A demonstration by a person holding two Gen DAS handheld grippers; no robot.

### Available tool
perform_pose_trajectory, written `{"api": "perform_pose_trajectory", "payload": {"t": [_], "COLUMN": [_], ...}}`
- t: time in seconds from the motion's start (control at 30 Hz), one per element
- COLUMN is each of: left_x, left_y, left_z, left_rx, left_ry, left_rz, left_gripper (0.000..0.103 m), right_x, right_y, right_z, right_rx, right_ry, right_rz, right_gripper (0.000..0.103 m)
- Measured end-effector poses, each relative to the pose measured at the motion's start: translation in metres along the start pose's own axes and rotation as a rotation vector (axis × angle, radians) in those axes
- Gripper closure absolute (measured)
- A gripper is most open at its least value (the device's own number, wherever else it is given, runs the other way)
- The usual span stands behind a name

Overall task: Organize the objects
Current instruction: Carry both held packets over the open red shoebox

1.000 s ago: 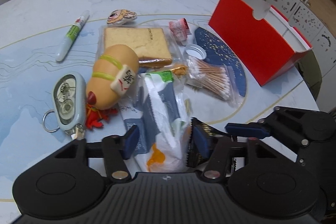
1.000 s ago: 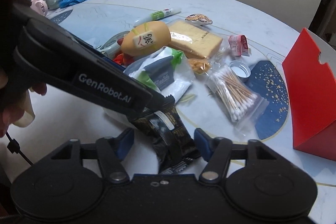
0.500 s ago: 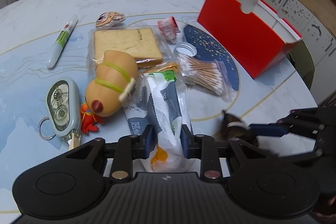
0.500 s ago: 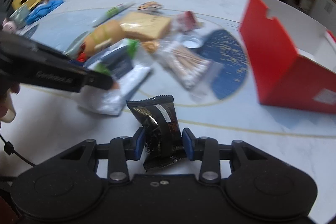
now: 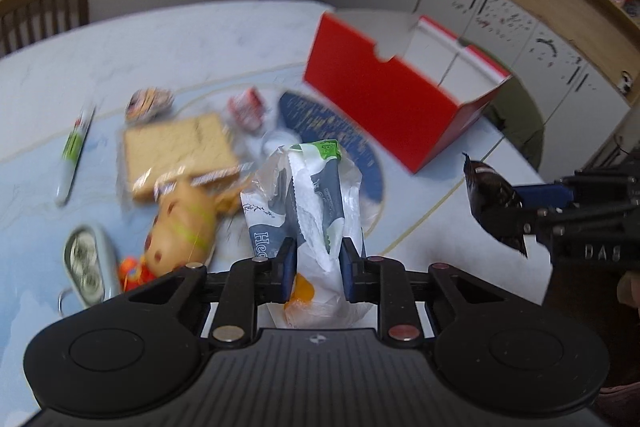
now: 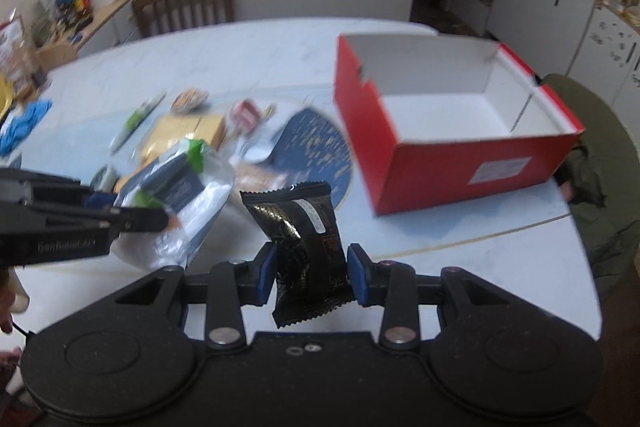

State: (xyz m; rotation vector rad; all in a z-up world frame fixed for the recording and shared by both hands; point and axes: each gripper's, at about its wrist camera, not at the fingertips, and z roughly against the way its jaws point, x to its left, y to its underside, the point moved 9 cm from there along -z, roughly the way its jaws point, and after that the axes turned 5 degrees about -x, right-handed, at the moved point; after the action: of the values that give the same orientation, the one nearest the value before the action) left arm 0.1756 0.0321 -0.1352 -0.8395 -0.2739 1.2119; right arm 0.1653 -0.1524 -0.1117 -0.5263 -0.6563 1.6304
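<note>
The left tool (image 5: 316,265) is clamped on a white pouch (image 5: 308,195), held up off the desk (image 5: 160,51). The right tool (image 6: 311,275) is clamped on a black packet (image 6: 302,223), also held in the air. The open red box (image 6: 448,131) stands near the desk's far right edge, with bread (image 5: 176,151) and a pen (image 5: 74,151) toward the left.

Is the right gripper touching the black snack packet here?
Touching. In the right wrist view the right gripper has its jaws pressed against both sides of the black snack packet, held clear of the table.
</note>
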Motion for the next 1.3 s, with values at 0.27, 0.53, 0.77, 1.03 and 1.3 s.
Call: {"api": "perform_pose_trajectory", "payload": {"t": [0.27,0.53,0.77,1.03,1.3], "left_x": [-0.029,-0.059,-0.094,-0.137,-0.157], "left_y": [-0.041,-0.083,-0.120,-0.158,-0.173], "left_z": [0.011,0.001,-0.024,-0.067,-0.122], "left_rx": [-0.073,-0.113,-0.130,-0.117,-0.037], "left_ry": [0.030,-0.005,-0.020,-0.043,-0.073], "left_rz": [-0.036,-0.030,-0.019,-0.060,-0.104], "left_gripper": [0.081,0.081,0.081,0.081,0.081], "right_x": [-0.041,-0.091,-0.131,-0.174,-0.209], "right_y": [-0.040,-0.068,-0.088,-0.102,-0.112], "right_z": [0.008,0.001,-0.016,-0.047,-0.087], "right_rx": [-0.047,-0.067,-0.071,-0.047,-0.011], "right_ry": [0.018,-0.013,-0.033,-0.047,-0.020], "right_rz": [-0.035,-0.033,-0.016,-0.029,-0.041], "right_gripper": [0.066,0.066,0.066,0.066,0.066]}}
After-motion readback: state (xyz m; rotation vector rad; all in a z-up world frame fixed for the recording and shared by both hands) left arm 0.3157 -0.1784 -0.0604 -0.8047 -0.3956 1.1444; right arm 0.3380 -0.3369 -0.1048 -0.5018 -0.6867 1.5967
